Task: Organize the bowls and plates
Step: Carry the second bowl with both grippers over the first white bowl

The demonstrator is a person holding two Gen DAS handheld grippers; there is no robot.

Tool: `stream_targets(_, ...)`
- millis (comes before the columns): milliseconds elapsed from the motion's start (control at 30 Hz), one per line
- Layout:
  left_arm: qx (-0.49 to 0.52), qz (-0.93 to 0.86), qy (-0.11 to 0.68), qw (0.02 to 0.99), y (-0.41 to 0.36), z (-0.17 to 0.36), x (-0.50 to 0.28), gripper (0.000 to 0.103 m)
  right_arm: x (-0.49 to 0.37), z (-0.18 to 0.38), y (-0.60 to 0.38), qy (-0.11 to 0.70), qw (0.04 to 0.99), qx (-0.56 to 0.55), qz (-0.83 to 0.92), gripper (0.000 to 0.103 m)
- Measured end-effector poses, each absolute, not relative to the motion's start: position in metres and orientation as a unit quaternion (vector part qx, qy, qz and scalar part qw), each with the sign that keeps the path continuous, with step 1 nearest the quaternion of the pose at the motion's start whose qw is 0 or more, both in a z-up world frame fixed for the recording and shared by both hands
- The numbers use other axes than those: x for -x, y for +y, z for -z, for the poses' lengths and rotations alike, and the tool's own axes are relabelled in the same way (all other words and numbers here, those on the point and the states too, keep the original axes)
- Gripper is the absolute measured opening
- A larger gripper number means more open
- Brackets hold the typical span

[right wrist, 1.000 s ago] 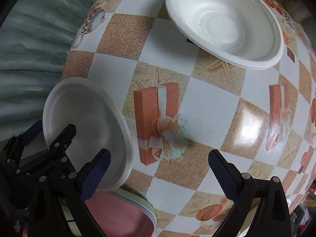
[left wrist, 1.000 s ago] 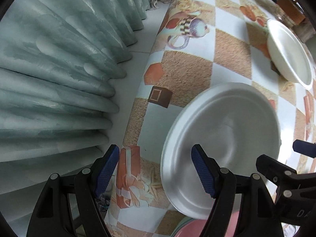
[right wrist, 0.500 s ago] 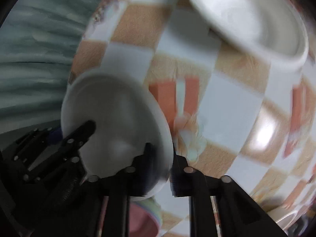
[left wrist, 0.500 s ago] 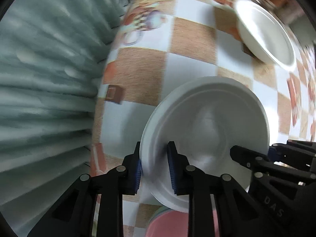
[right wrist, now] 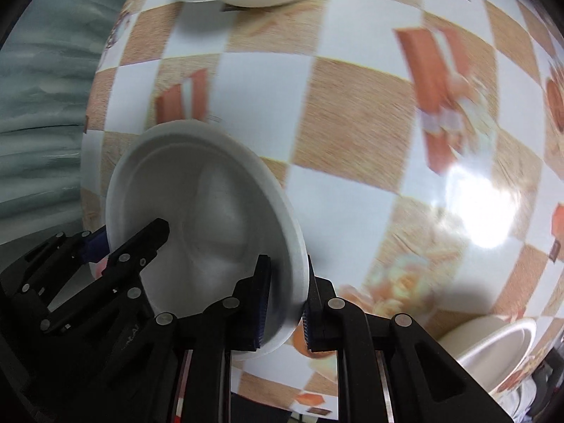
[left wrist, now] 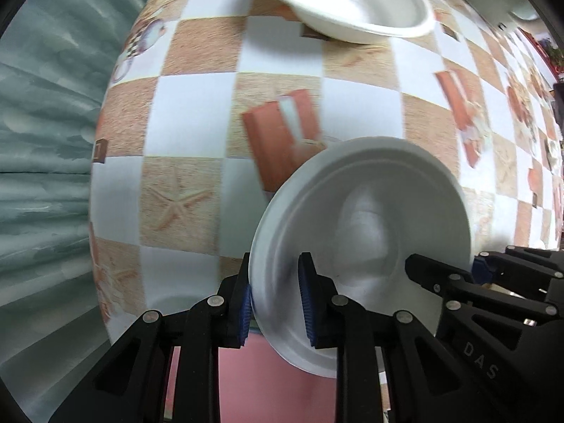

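both grippers newly clamped on plate

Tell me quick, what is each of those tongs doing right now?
Left tongs: closed on the rim of the white plate.
Right tongs: closed on the opposite rim of the same white plate.

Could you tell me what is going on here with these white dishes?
A person is holding a two-finger gripper in each hand, and both are clamped on the same white plate. The left gripper pinches one side of its rim and the right gripper the opposite side, above the checked tablecloth. A white bowl sits farther back, and another white dish shows near the table's edge.
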State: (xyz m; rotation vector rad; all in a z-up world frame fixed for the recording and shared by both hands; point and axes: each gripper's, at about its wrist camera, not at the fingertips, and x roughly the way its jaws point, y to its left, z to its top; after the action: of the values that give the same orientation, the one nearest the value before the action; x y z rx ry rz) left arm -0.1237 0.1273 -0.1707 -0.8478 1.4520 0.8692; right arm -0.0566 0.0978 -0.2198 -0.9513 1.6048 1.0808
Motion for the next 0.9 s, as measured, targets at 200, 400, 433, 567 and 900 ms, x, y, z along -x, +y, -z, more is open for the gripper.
stream_targets(200,0.364,-0.375,0.61,0.596,0.11,0.151,0.113,0.026,0.047,0.21,0.086,0.658,0.478,0.376,-0.444,0.018)
stream_targets(400,0.356,-0.372,0.599,0.613,0.086,0.123,0.101,0.026,0.039,0.194,0.051,0.656,0.486,0.364,-0.447,0.018)
stream_targets(433,0.352,-0.371,0.599,0.616,0.082,0.119,0.098,0.026,0.037,0.191,0.047,0.658,0.489,0.361,-0.445,0.018)
stream_targets(567,0.332,-0.358,0.601,0.633,0.063,0.101,0.081,0.026,0.027,0.179,0.029,0.66,0.503,0.346,-0.438,0.018)
stream_targets(900,0.279,-0.28,0.607,0.69,0.033,0.088,0.054,0.026,-0.029,0.136,-0.044,0.686,0.562,0.262,-0.382,0.018)
